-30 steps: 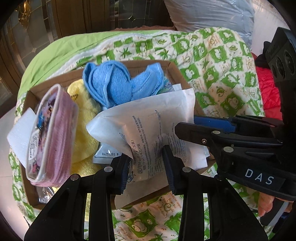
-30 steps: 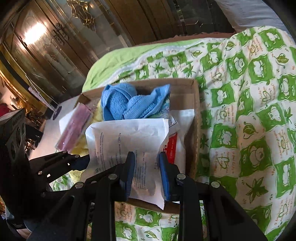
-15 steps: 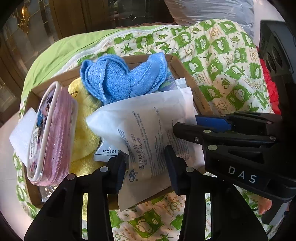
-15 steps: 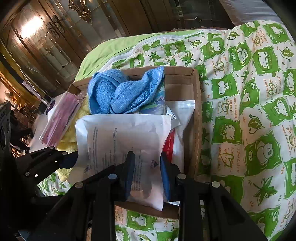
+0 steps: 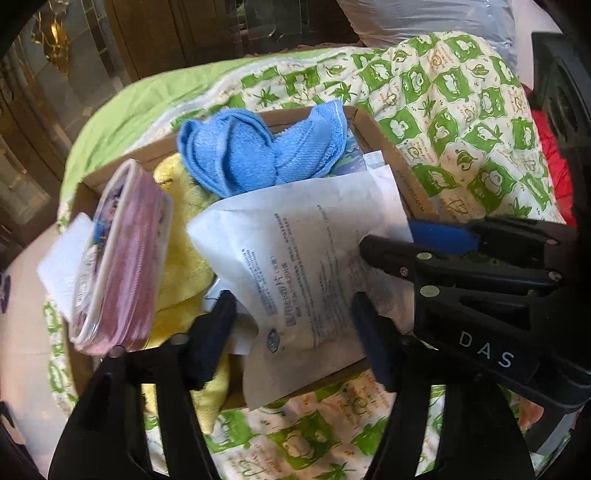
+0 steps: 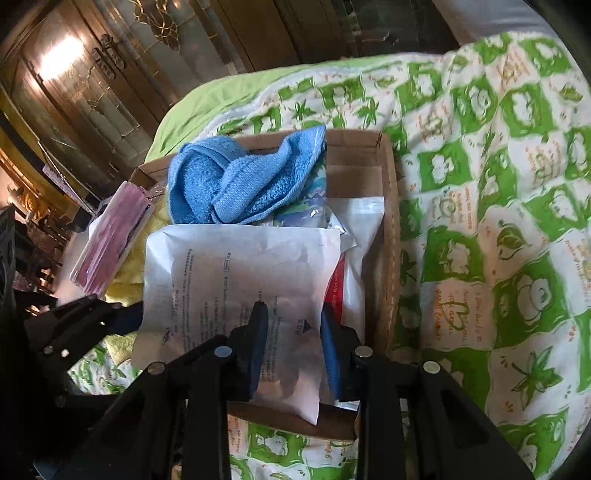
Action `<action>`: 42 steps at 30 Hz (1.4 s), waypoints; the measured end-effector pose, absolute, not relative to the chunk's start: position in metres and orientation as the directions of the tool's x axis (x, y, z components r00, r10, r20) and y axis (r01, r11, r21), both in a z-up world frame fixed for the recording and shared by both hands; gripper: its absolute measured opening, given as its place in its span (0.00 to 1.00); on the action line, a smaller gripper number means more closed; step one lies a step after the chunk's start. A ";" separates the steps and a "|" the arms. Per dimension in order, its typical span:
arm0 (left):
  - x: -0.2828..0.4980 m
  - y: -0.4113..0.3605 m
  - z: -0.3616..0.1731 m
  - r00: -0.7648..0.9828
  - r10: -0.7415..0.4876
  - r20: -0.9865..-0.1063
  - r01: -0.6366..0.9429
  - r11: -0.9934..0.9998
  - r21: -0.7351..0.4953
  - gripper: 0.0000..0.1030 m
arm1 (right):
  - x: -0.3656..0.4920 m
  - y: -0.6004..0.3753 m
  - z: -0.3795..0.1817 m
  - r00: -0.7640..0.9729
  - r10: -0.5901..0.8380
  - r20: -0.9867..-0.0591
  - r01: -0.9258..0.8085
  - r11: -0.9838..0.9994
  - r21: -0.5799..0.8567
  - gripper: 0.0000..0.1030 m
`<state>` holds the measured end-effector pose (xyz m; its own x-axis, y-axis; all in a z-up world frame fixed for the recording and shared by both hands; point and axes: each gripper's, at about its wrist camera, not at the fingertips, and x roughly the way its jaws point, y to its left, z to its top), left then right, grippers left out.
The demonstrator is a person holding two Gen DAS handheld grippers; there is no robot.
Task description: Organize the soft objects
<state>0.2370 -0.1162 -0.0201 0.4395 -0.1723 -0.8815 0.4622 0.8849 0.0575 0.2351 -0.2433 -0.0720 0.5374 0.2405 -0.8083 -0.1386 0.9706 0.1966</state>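
Note:
A white printed packet (image 5: 306, 266) lies on top of the things in a cardboard box (image 5: 399, 173) on the bed. My left gripper (image 5: 291, 332) is open, its fingers spread on either side of the packet's near end. My right gripper (image 6: 293, 332) straddles the packet (image 6: 240, 280) near its right edge, jaws apart and not pinching; it shows in the left wrist view (image 5: 391, 243) too. In the box are a blue towel (image 5: 258, 147), a yellow cloth (image 5: 184, 258) and a pink zip pouch (image 5: 122, 258).
A green and white patterned quilt (image 6: 498, 184) covers the bed around the box. A red and white packet (image 6: 343, 273) lies under the white one. Dark wooden cabinet doors (image 6: 92, 92) stand behind. A grey pillow (image 5: 424, 18) is at the far right.
My left gripper's fingers have spread much wider around the packet. My right gripper has opened slightly. The packet has settled lower onto the box.

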 end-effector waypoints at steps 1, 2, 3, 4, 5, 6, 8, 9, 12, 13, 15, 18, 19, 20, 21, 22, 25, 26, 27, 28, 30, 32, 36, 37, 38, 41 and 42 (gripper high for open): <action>0.235 -0.115 -0.017 0.447 -0.177 -0.877 0.459 0.887 0.055 0.67 | 0.233 -0.242 -0.070 0.547 0.233 -0.804 -0.141 0.972 0.186 0.33; 0.233 -0.113 -0.014 0.453 -0.182 -0.873 0.454 0.890 0.050 0.67 | 0.230 -0.240 -0.067 0.562 0.225 -0.796 -0.146 0.974 0.172 0.37; 0.231 -0.110 -0.012 0.458 -0.184 -0.870 0.448 0.893 0.047 0.67 | 0.227 -0.238 -0.064 0.580 0.216 -0.786 -0.153 0.976 0.156 0.40; 0.229 -0.108 -0.008 0.466 -0.188 -0.865 0.442 0.896 0.043 0.67 | 0.224 -0.236 -0.060 0.599 0.210 -0.773 -0.160 0.977 0.142 0.45; 0.227 -0.106 -0.004 0.474 -0.194 -0.859 0.437 0.898 0.038 0.67 | 0.219 -0.234 -0.056 0.623 0.205 -0.755 -0.170 0.978 0.125 0.50; 0.224 -0.104 0.000 0.483 -0.201 -0.852 0.432 0.901 0.032 0.67 | 0.214 -0.234 -0.051 0.645 0.200 -0.738 -0.178 0.978 0.110 0.52; 0.219 -0.102 0.007 0.494 -0.206 -0.845 0.429 0.903 0.030 0.69 | 0.204 -0.231 -0.043 0.685 0.193 -0.703 -0.191 0.978 0.083 0.56; 0.215 -0.100 0.011 0.499 -0.213 -0.840 0.430 0.902 0.027 0.70 | 0.200 -0.231 -0.039 0.702 0.191 -0.686 -0.191 0.978 0.078 0.57; 0.199 -0.095 0.017 0.508 -0.233 -0.829 0.435 0.901 0.014 0.70 | 0.185 -0.234 -0.032 0.741 0.182 -0.646 -0.183 0.981 0.067 0.61; 0.192 -0.093 0.018 0.511 -0.238 -0.826 0.437 0.900 0.011 0.70 | 0.182 -0.235 -0.030 0.748 0.183 -0.638 -0.179 0.981 0.071 0.62; 0.177 -0.088 0.018 0.516 -0.243 -0.821 0.440 0.898 0.010 0.70 | 0.175 -0.242 -0.027 0.759 0.179 -0.625 -0.158 0.983 0.089 0.67; 0.155 -0.075 0.012 0.516 -0.234 -0.824 0.437 0.899 0.018 0.70 | 0.167 -0.252 -0.031 0.758 0.168 -0.631 -0.106 0.985 0.135 0.73; 0.149 -0.071 0.010 0.519 -0.223 -0.825 0.432 0.901 0.029 0.70 | 0.166 -0.254 -0.033 0.750 0.164 -0.641 -0.088 0.985 0.150 0.73; 0.143 -0.066 0.008 0.525 -0.207 -0.826 0.426 0.904 0.044 0.70 | 0.163 -0.256 -0.037 0.739 0.164 -0.654 -0.071 0.984 0.166 0.73; 0.135 -0.060 0.005 0.536 -0.182 -0.824 0.416 0.907 0.069 0.70 | 0.162 -0.258 -0.040 0.727 0.163 -0.667 -0.058 0.982 0.177 0.73; 0.130 -0.056 0.004 0.548 -0.156 -0.822 0.402 0.911 0.096 0.70 | 0.159 -0.258 -0.044 0.717 0.162 -0.678 -0.046 0.981 0.186 0.74; 0.115 -0.040 0.006 0.628 -0.075 -0.774 0.327 0.929 0.175 0.70 | 0.148 -0.253 -0.050 0.705 0.162 -0.691 -0.052 0.983 0.178 0.79; 0.111 -0.036 0.009 0.651 -0.053 -0.757 0.300 0.934 0.193 0.70 | 0.143 -0.248 -0.051 0.705 0.159 -0.691 -0.063 0.985 0.162 0.79; 0.107 -0.032 0.013 0.678 -0.032 -0.735 0.266 0.942 0.204 0.70 | 0.137 -0.245 -0.052 0.706 0.157 -0.691 -0.070 0.986 0.152 0.79; 0.104 -0.028 0.015 0.689 -0.027 -0.724 0.250 0.947 0.202 0.70 | 0.133 -0.242 -0.053 0.704 0.156 -0.693 -0.080 0.987 0.141 0.81; 0.101 -0.023 0.017 0.694 -0.032 -0.720 0.232 0.956 0.180 0.70 | 0.124 -0.235 -0.056 0.700 0.157 -0.696 -0.097 0.987 0.125 0.86; 0.101 -0.020 0.013 0.675 -0.050 -0.737 0.234 0.961 0.149 0.70 | 0.119 -0.231 -0.058 0.696 0.155 -0.701 -0.104 0.988 0.116 0.98; 0.102 -0.021 0.009 0.656 -0.033 -0.754 0.228 0.961 0.157 0.70 | 0.113 -0.233 -0.057 0.702 0.145 -0.697 -0.092 0.989 0.114 1.00; 0.101 -0.022 0.011 0.664 -0.030 -0.748 0.227 0.960 0.162 0.70 | 0.111 -0.233 -0.056 0.707 0.144 -0.693 -0.088 0.989 0.116 1.00; 0.100 -0.023 0.012 0.672 -0.031 -0.740 0.225 0.960 0.164 0.70 | 0.110 -0.234 -0.055 0.712 0.142 -0.688 -0.084 0.990 0.117 1.00; 0.095 -0.022 0.018 0.698 -0.033 -0.716 0.217 0.962 0.168 0.70 | 0.106 -0.235 -0.052 0.725 0.140 -0.675 -0.082 0.990 0.117 1.00; 0.094 -0.021 0.019 0.706 -0.029 -0.708 0.211 0.962 0.171 0.70 | 0.104 -0.235 -0.050 0.731 0.140 -0.668 -0.084 0.990 0.115 1.00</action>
